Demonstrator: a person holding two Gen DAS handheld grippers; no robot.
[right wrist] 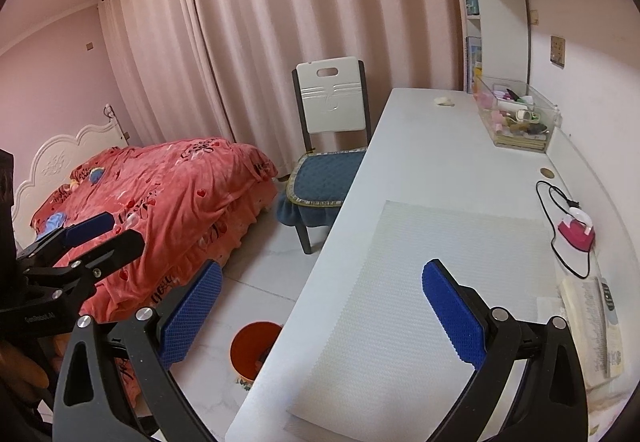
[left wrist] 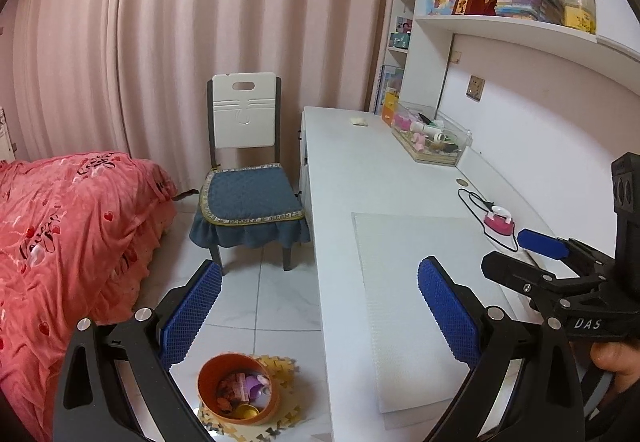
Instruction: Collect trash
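Left tool (left wrist: 320,316) released | right tool (right wrist: 322,316) released | crumpled paper (right wrist: 445,101) on desk (right wrist: 420,162) | bin (left wrist: 236,388) on floor

Left wrist view sits high over the near end of the white bench (left wrist: 360,170), looking forward along its own jaws and tipped down, so the orange bin (left wrist: 236,386) on the floor shows just below. The bench edge runs away on the right, the chair (left wrist: 248,146) at the far end. Right wrist view rides beside it, further right and more squarely over the bench (right wrist: 432,146), facing the same curtain wall. Both are close to the mat (right wrist: 420,302) and well back from the chair. The 2 views share bench, mat, chair, bed (right wrist: 160,194), bin and clear box (left wrist: 432,134), and each catches the other gripper at its edge.
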